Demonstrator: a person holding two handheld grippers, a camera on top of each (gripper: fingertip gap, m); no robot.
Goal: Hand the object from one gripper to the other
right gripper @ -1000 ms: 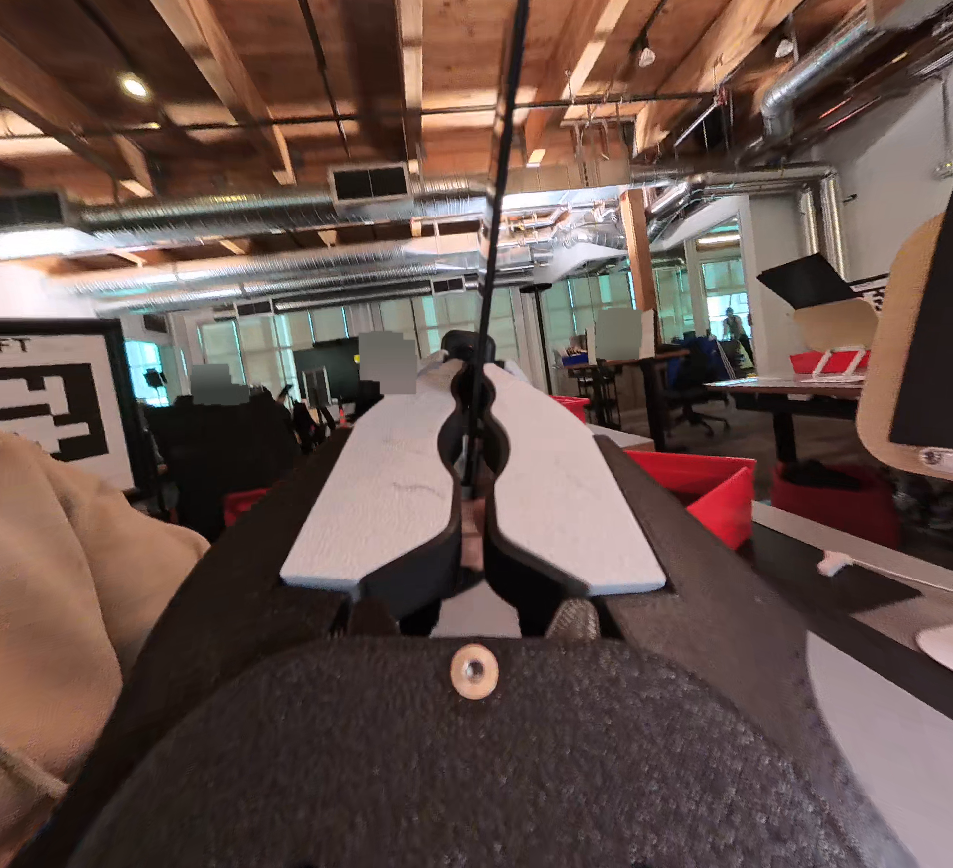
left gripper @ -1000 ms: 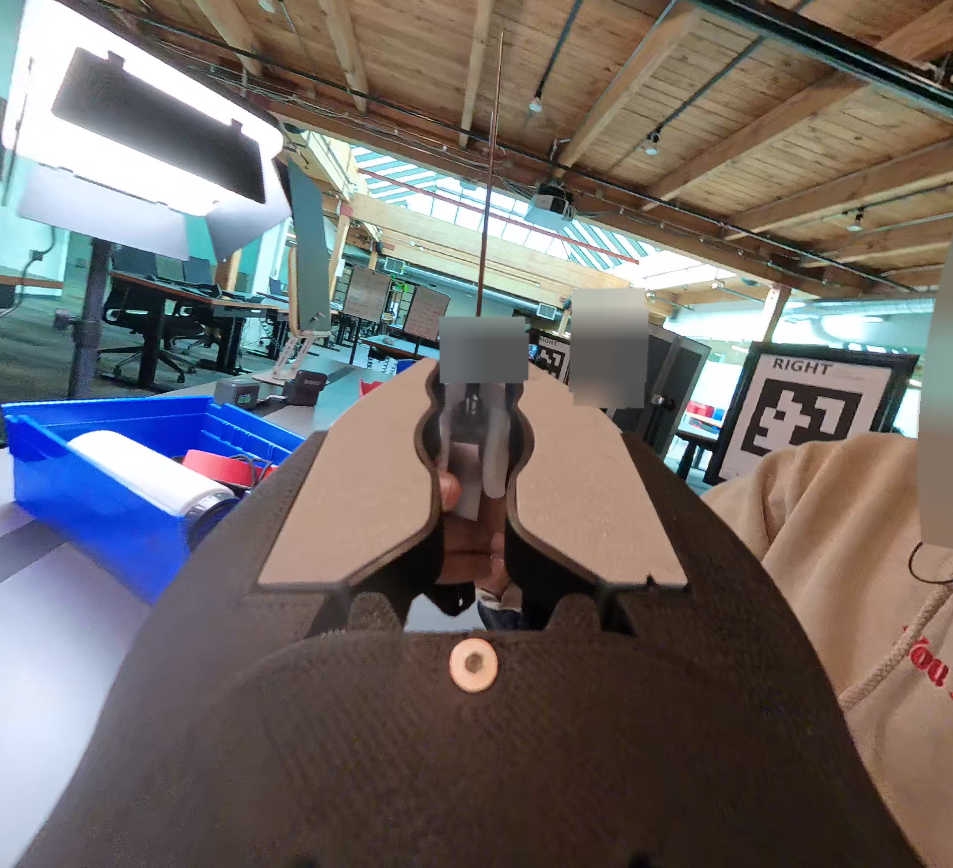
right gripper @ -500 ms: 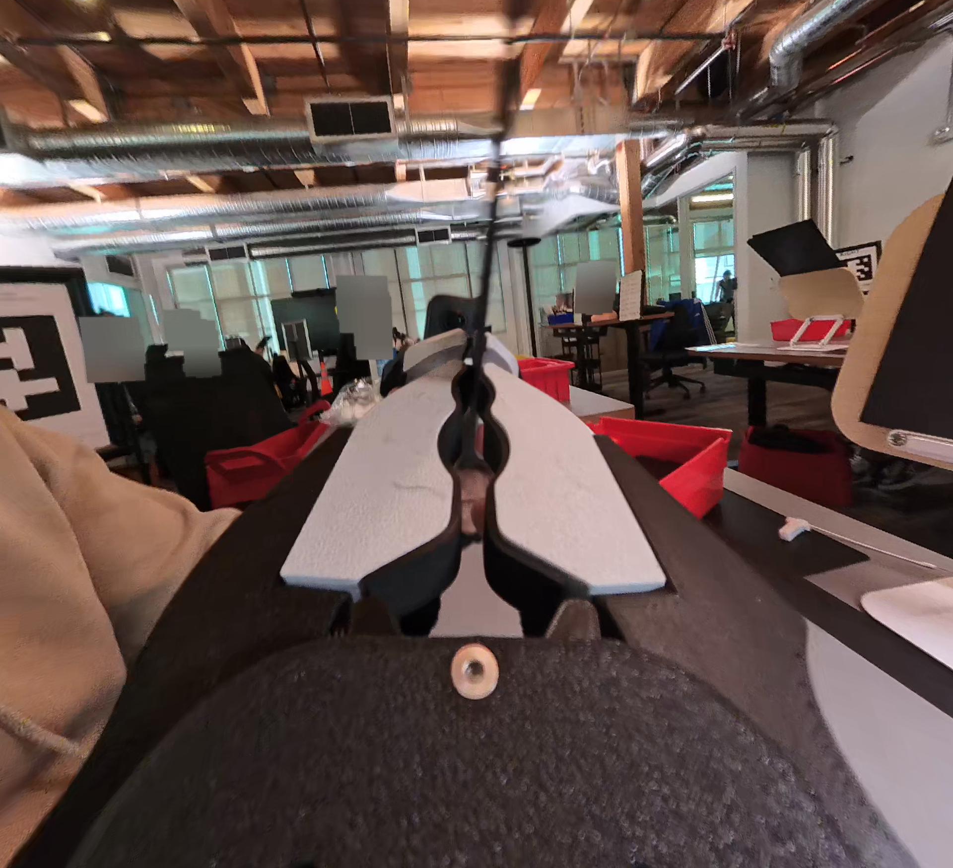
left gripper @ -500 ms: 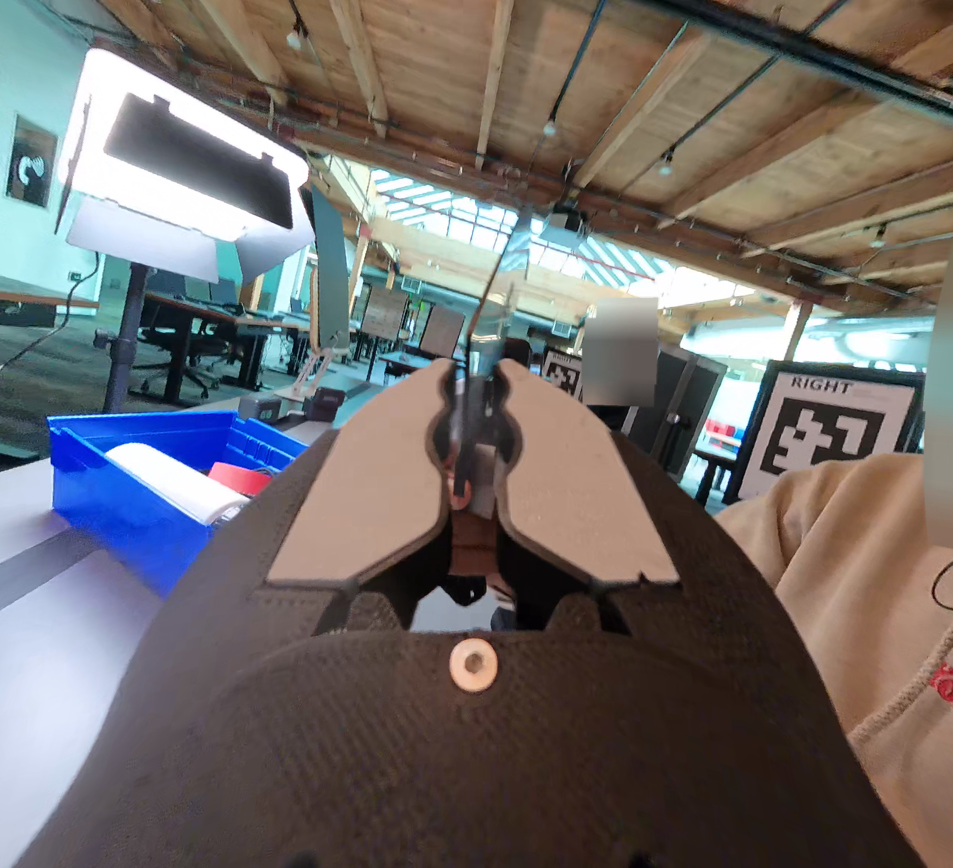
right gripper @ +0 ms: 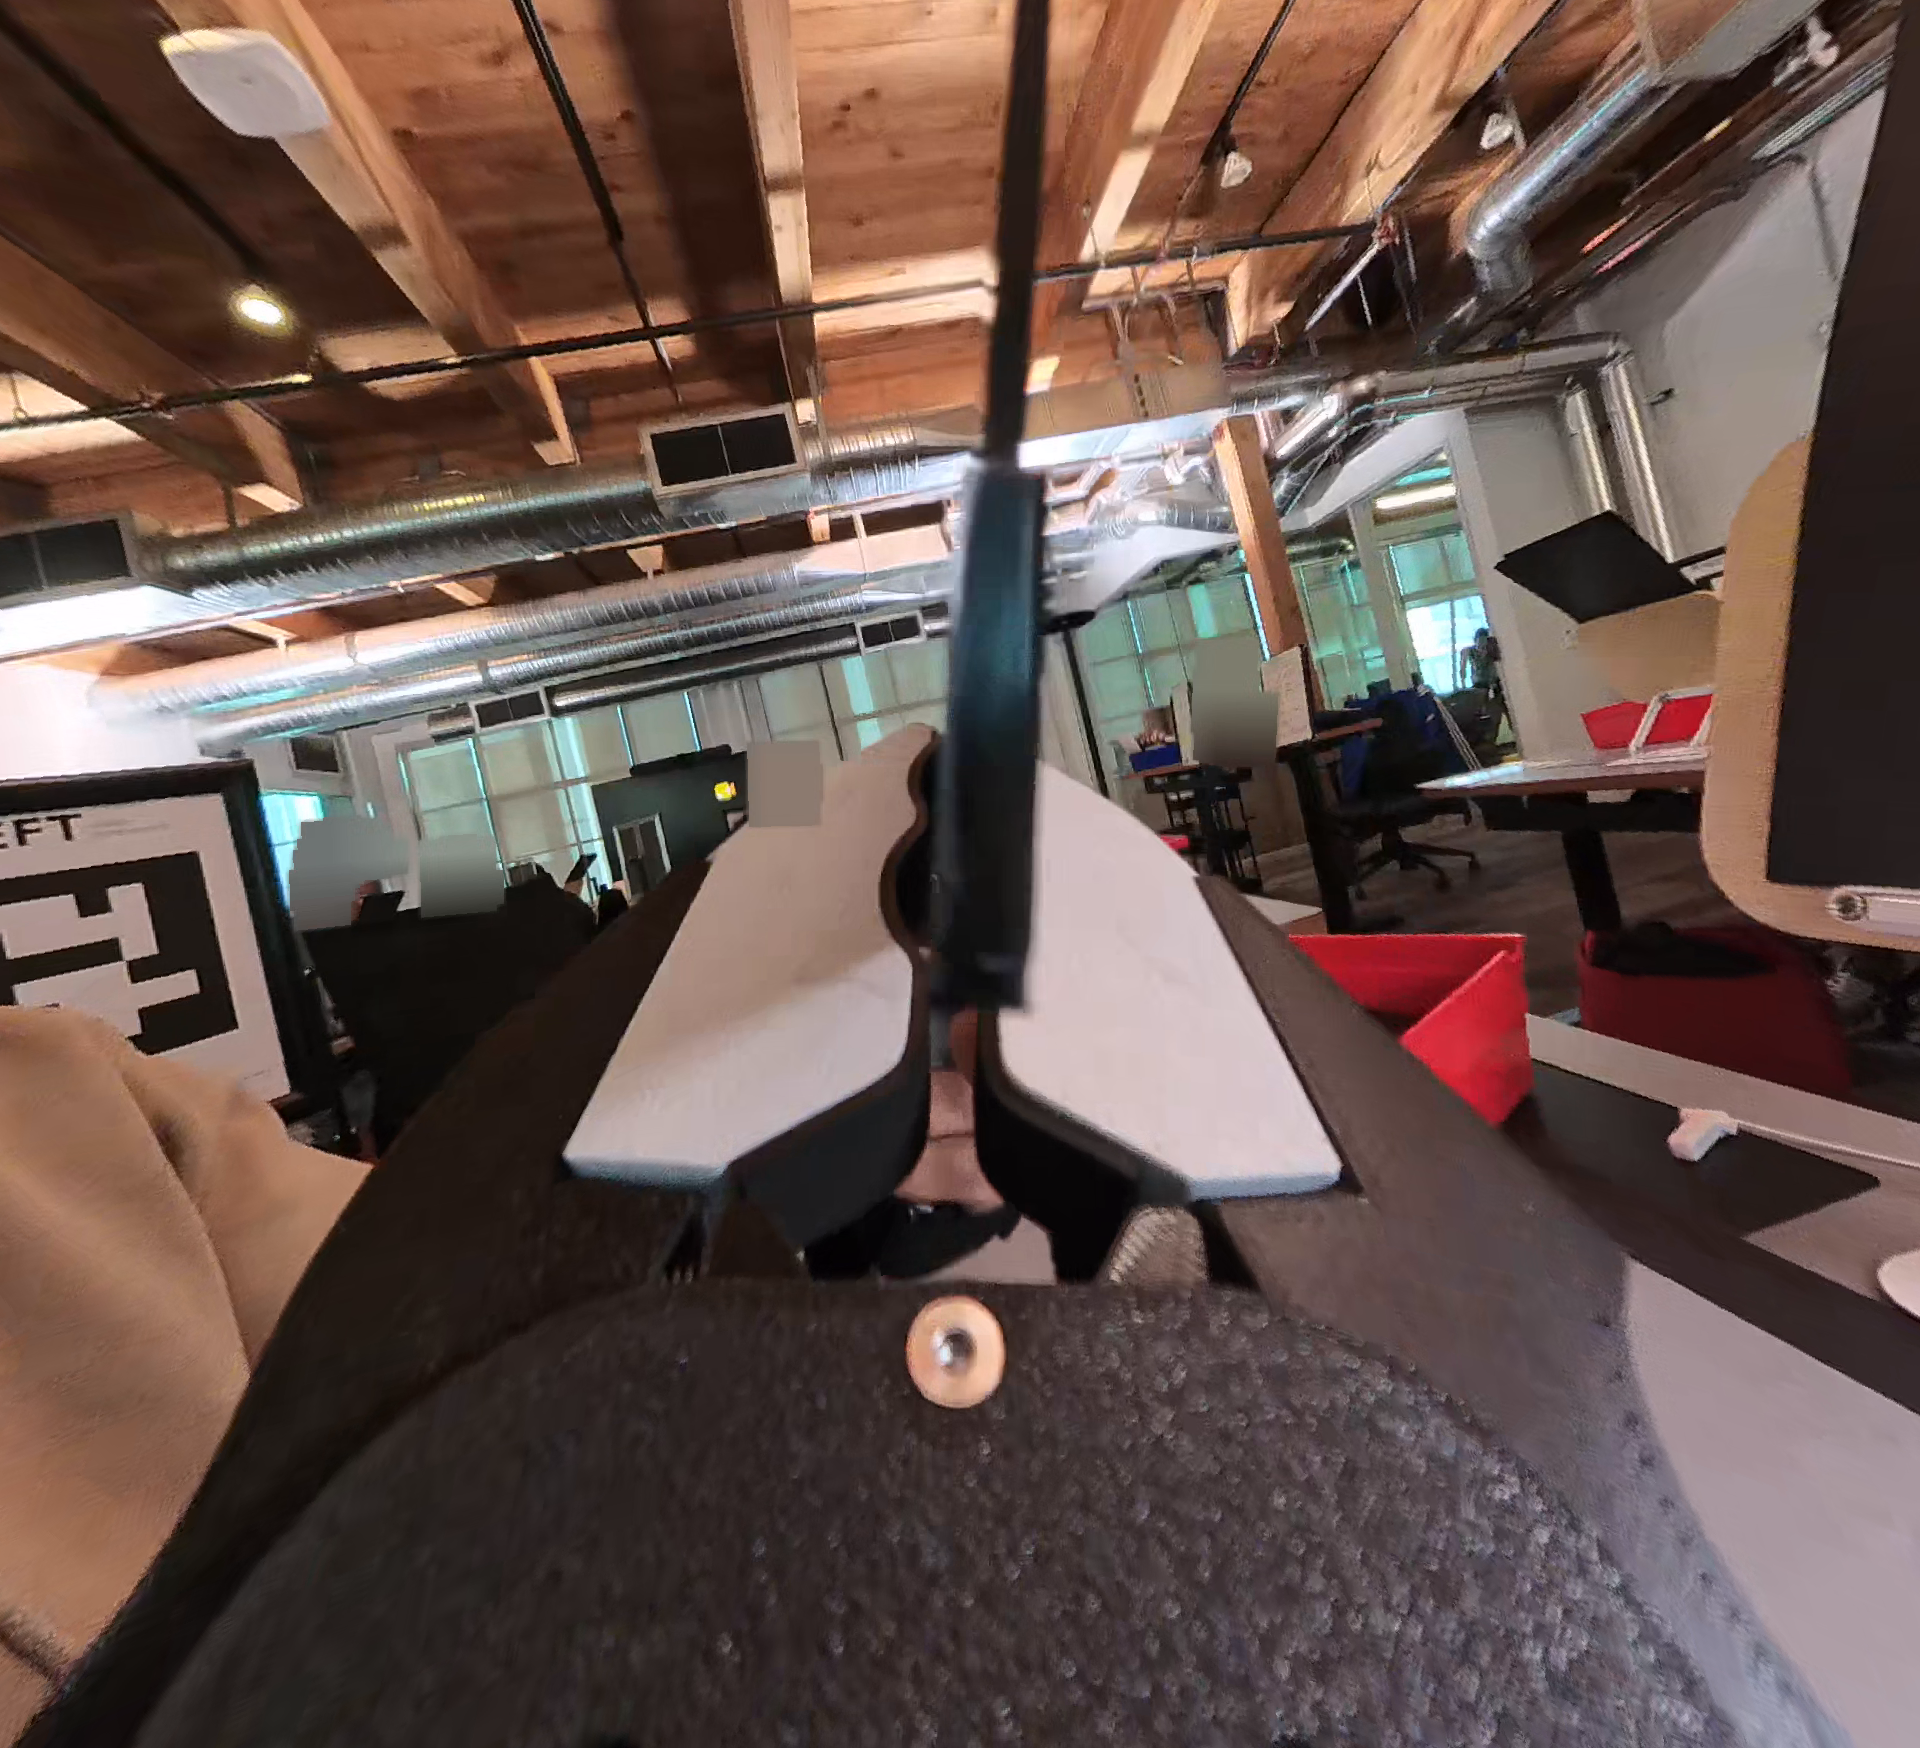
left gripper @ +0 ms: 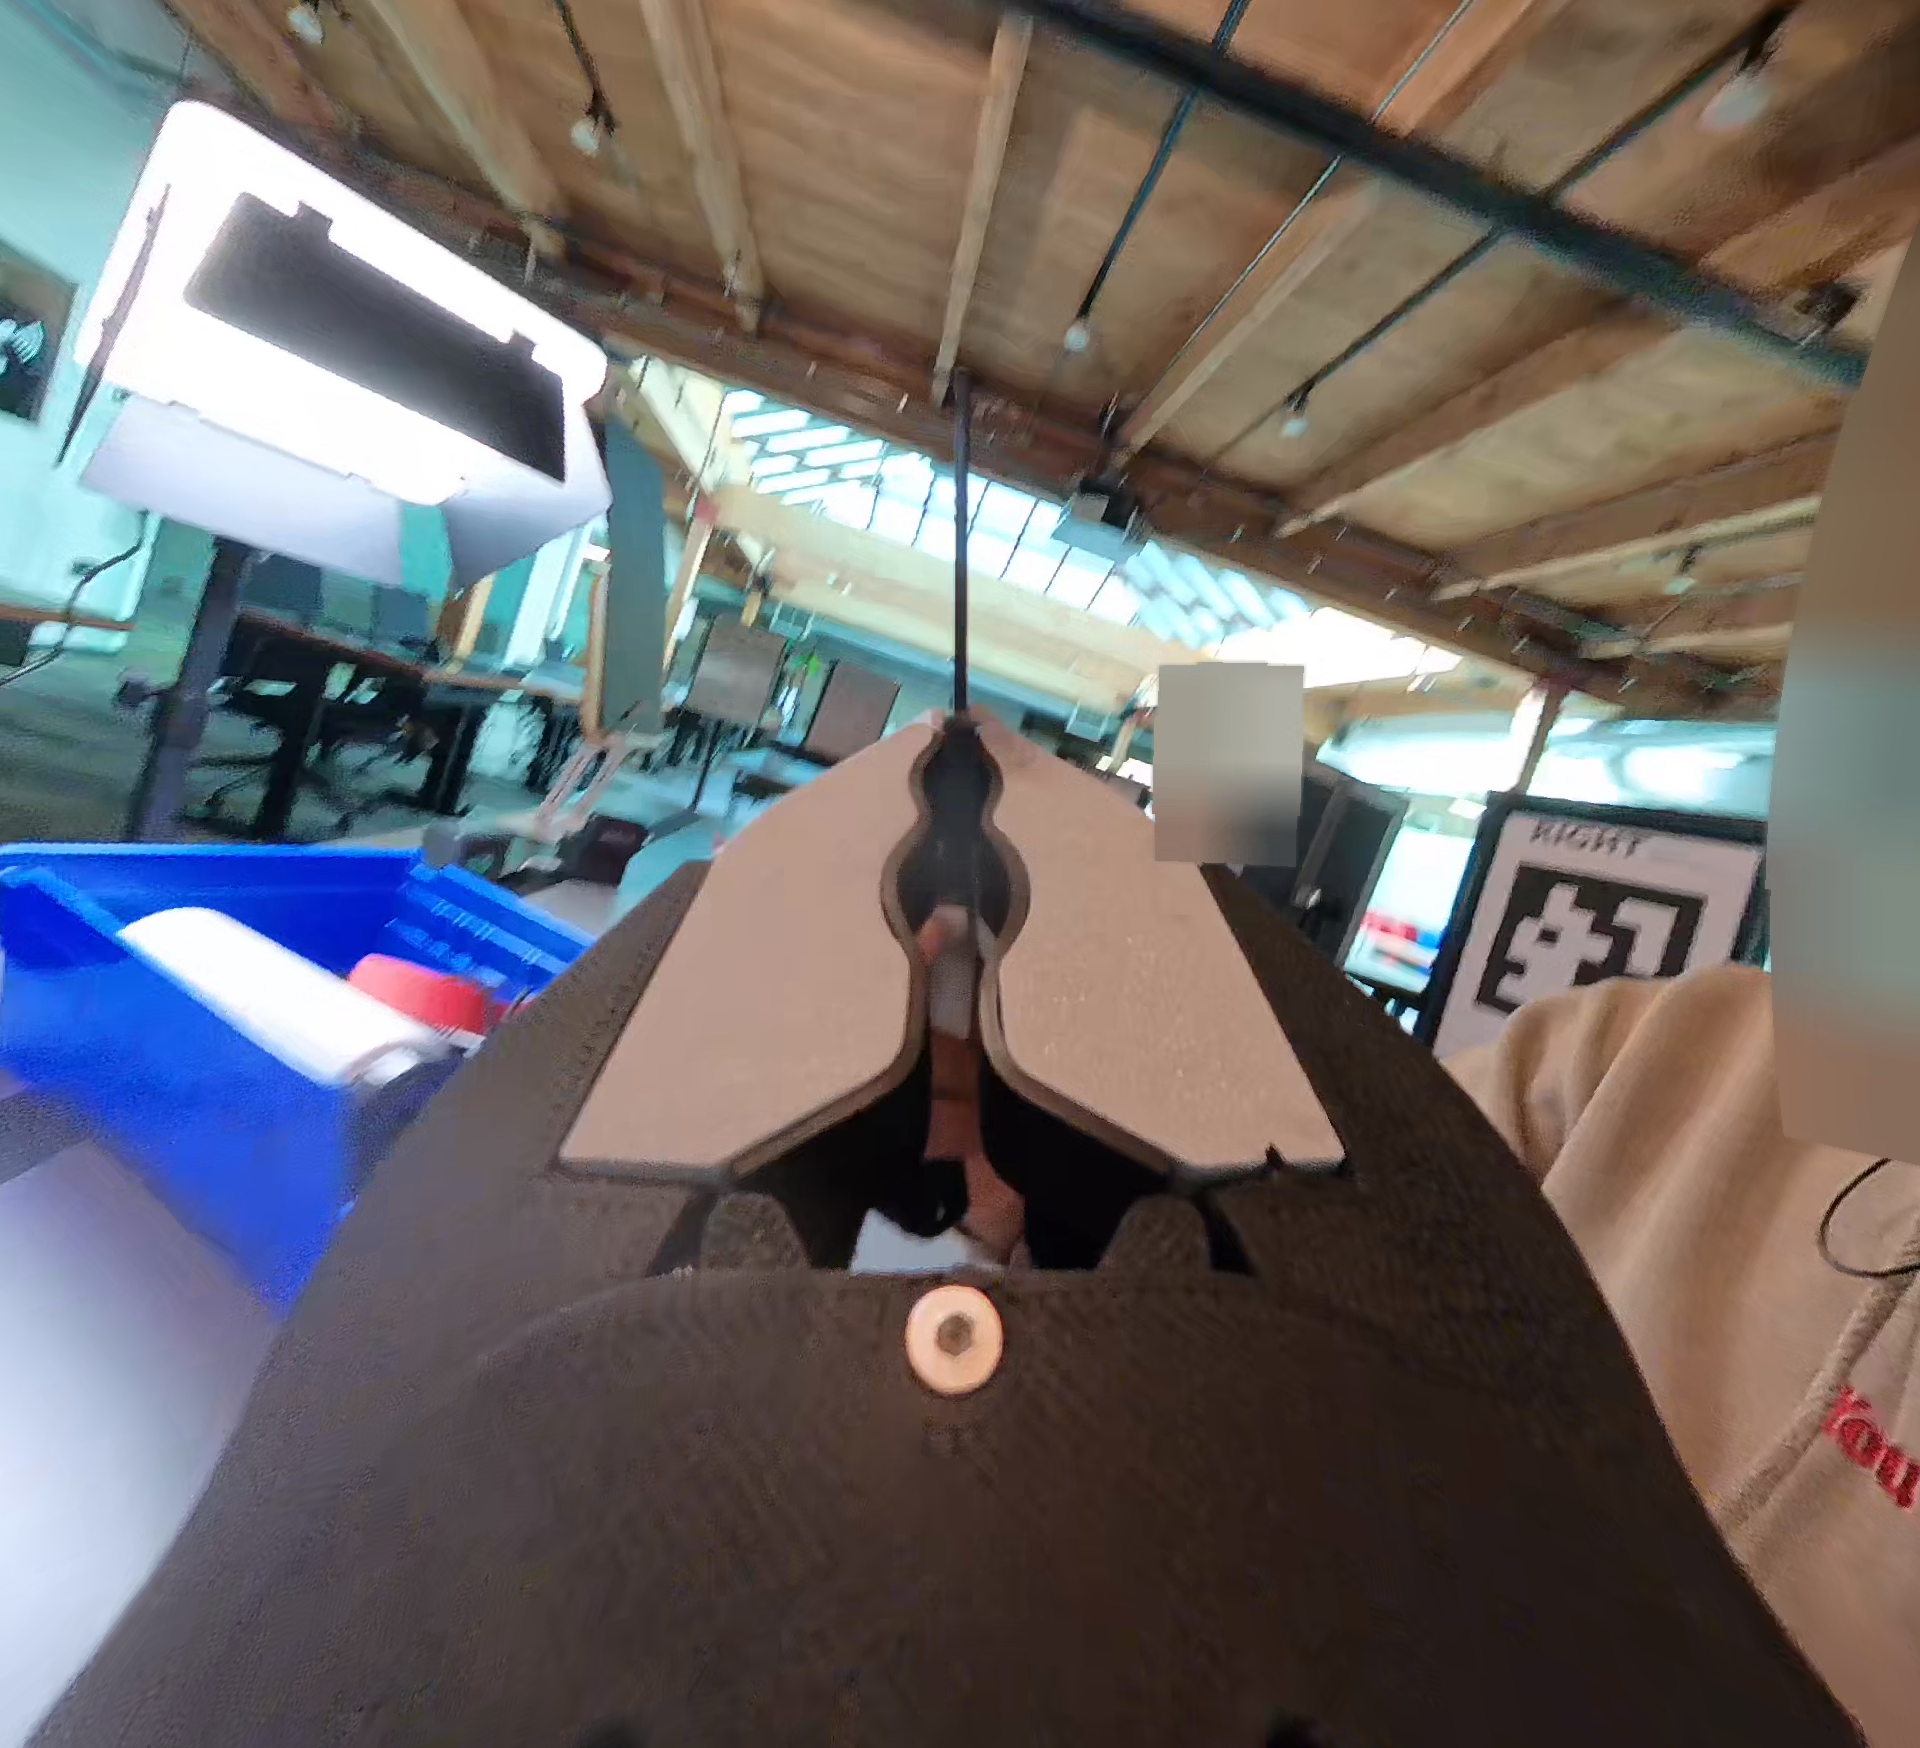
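Wooden joists and exposed ducts roof an open office, and both cameras tilt up toward them from the desk. Nearest in the left wrist view, the left gripper (left gripper: 958, 742) has its pale jaws pressed together at the tips, and a thin dark rod (left gripper: 960, 555) rises from between them toward twelve o'clock; whether those jaws truly pinch the rod or it merely passes behind them, I cannot tell. At nine o'clock from that gripper sits a blue bin (left gripper: 156, 1002) holding a white roll (left gripper: 270, 992) and something red (left gripper: 421, 997). At three o'clock a beige sleeve (left gripper: 1683, 1210) fills the edge, with a black-and-white marker board (left gripper: 1595, 929) just behind it. Farther off at ten o'clock glows a bright light panel (left gripper: 343, 379) on a stand. In the right wrist view, the right gripper (right gripper: 971, 794) is clenched on a black zip tie (right gripper: 992, 722), whose thick head sits between the jaws while its thin tail runs up past twelve o'clock out of view. Red bins (right gripper: 1455, 1012) lie at three o'clock on a grey desk (right gripper: 1756, 1449), another marker board (right gripper: 114, 919) stands at nine o'clock, and office desks and chairs fill the distance.
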